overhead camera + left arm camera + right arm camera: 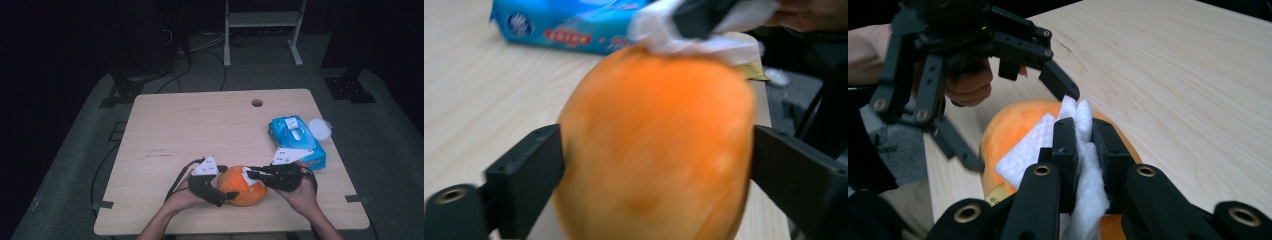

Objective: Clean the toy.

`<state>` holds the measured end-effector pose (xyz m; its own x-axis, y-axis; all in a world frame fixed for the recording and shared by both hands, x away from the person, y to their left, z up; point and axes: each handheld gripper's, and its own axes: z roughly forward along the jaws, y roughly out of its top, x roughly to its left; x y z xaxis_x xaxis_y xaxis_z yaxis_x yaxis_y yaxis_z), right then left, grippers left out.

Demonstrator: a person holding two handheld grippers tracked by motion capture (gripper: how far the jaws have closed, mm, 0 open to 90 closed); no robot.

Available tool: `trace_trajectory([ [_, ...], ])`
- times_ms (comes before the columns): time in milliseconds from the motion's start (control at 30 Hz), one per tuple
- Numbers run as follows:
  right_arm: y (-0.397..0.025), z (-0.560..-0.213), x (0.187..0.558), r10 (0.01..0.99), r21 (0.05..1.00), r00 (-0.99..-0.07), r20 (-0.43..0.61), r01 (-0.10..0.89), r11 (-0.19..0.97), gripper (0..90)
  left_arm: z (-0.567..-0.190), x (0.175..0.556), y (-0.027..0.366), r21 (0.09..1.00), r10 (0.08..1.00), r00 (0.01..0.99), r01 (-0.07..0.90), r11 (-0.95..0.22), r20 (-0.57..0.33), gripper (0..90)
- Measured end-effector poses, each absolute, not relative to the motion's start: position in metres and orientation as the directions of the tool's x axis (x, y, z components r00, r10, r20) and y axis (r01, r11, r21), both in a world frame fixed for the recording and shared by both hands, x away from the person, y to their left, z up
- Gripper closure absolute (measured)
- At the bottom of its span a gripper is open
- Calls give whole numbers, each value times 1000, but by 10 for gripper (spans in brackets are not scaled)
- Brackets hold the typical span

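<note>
Orange fruit [239,186] | left gripper [220,190] jaws clamp it | right gripper [252,175] jaws pinch white wipe [1079,150] on top

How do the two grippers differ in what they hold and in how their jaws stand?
The left gripper clamps the orange fruit itself, its jaws spread wide on either side; the right gripper pinches a white wipe, its jaws nearly together. The left steadies the fruit from the side; the right presses the wipe on its top. Both are black and hand-held.
</note>
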<state>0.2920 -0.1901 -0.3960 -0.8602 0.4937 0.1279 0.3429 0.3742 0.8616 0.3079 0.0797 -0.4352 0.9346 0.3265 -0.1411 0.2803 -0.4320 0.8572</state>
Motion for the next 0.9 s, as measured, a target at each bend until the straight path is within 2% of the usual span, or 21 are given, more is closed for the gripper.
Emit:
trace_trajectory([
  [67,-195,-397,292,497,863,-855,149,358,356,807,-441,311,79,839,324,923,337,-427,-206,47],
  [100,-196,-398,293,496,864,-853,162,366,347,807,-443,311,78,836,323,924,337,-432,-205,52],
  [200,-190,-398,294,493,864,-857,151,357,355,807,-440,310,80,857,332,927,307,-414,-172,235],
  [267,-188,-392,293,506,870,-853,128,341,355,808,-434,308,82,885,349,930,258,-387,-118,301],
  [333,-188,-386,291,511,884,-852,120,325,335,808,-427,305,82,902,371,928,186,-389,-32,312],
  [433,-185,-384,291,511,888,-852,116,320,331,807,-425,299,75,883,382,920,100,-459,94,308],
  [633,-161,-383,279,467,884,-882,66,269,382,807,-428,287,60,846,326,925,8,-534,197,289],
  [767,-166,-381,281,499,879,-866,34,263,397,808,-431,290,64,856,333,931,46,-515,151,247],
  [900,-186,-391,290,527,871,-845,87,321,372,808,-435,301,70,884,346,938,192,-427,-37,141],
])
